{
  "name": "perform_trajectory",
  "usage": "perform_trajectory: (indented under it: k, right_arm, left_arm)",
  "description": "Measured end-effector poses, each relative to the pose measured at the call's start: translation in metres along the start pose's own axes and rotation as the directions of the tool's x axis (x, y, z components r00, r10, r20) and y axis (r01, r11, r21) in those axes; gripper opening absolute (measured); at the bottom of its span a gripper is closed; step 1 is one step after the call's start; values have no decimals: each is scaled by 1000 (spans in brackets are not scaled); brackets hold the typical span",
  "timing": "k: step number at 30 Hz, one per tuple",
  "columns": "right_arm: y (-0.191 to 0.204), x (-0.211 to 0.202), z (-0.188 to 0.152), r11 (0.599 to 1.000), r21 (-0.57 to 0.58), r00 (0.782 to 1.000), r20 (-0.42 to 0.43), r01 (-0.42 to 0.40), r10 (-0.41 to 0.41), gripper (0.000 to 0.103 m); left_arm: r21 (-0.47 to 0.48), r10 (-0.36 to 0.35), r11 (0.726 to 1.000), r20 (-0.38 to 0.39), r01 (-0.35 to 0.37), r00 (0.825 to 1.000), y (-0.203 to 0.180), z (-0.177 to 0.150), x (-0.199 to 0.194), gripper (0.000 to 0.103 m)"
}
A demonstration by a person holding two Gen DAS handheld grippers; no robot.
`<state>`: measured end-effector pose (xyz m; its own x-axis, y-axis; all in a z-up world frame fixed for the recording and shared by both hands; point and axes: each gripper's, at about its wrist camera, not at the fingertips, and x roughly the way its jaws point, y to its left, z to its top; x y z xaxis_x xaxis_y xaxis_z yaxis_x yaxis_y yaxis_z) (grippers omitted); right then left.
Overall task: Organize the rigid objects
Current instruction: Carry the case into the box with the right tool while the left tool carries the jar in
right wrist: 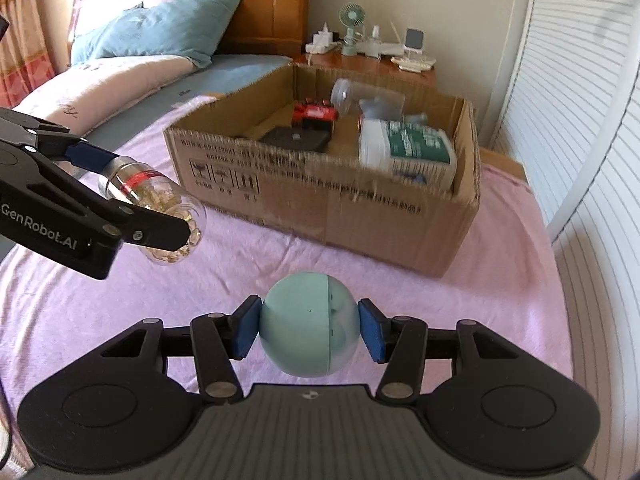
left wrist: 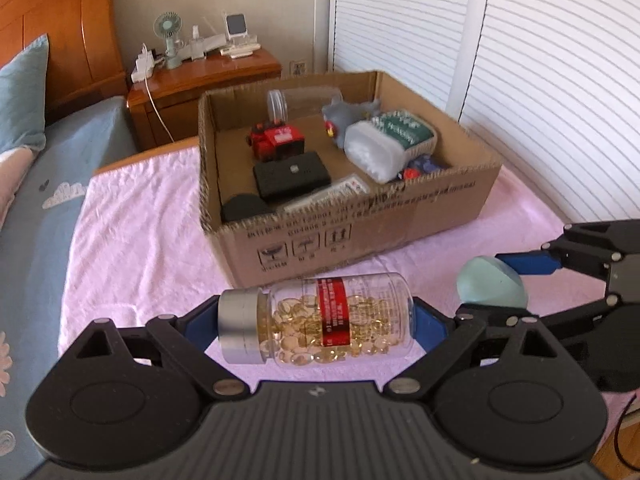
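Note:
My left gripper (left wrist: 316, 320) is shut on a clear capsule bottle (left wrist: 320, 320) with a silver cap and red label, held sideways above the pink cloth; it also shows in the right wrist view (right wrist: 156, 204). My right gripper (right wrist: 308, 330) is shut on a pale teal ball (right wrist: 308, 326), also seen in the left wrist view (left wrist: 490, 284). An open cardboard box (left wrist: 360, 232) stands just beyond both grippers. It holds a red toy truck (left wrist: 276, 142), a black case (left wrist: 292, 174), a white-and-green container (left wrist: 388, 144), a grey toy (left wrist: 348, 114) and a clear jar (left wrist: 296, 102).
The box stands on a pink cloth (left wrist: 140, 232) over a bed. A wooden nightstand (left wrist: 200, 84) with a small fan and chargers is behind it. White louvred doors (left wrist: 540, 60) are to the right. A blue pillow (right wrist: 160, 28) and wooden headboard lie to the left.

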<state>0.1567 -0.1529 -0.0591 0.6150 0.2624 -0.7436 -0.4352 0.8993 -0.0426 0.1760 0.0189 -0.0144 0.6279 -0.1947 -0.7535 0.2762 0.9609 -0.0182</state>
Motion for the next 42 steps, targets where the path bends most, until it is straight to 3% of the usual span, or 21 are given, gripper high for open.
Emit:
perform_trajectory:
  k: [8, 14, 19, 28, 30, 32, 34, 42]
  right_arm:
    - [-12, -27, 42, 999, -27, 995, 94, -37, 40, 58]
    - [-21, -13, 87, 999, -15, 989, 140, -47, 49, 58]
    - [-25, 27, 111, 998, 7, 994, 88, -65, 64, 58]
    - [-17, 64, 106, 994, 26, 995, 14, -102, 101, 56]
    - [-17, 62, 107, 993, 30, 993, 24, -117, 116, 64]
    - [-17, 56, 106, 994, 30, 994, 43, -101, 99, 91]
    - [-18, 47, 103, 994, 29, 992, 76, -102, 99, 100]
    - [-19, 11, 83, 995, 44, 990, 116, -92, 86, 103]
  left_arm:
    - [-6, 7, 1000, 58, -7, 998, 11, 24, -21, 95]
    - [-20, 36, 999, 107, -34, 994, 22, 35, -29, 95]
    - [-34, 47, 998, 112, -43, 993, 31, 40, -29, 95]
    - [-46, 64, 997, 105, -59, 992, 41, 50, -16, 95]
    - [-48, 68, 997, 103, -63, 992, 43, 54, -12, 95]
    - [-51, 64, 997, 101, -59, 993, 43, 58, -9, 95]
    - [-50, 58, 997, 102, -53, 993, 43, 64, -5, 95]
    - [-38, 45, 998, 92, -41, 995, 37, 94, 23, 95]
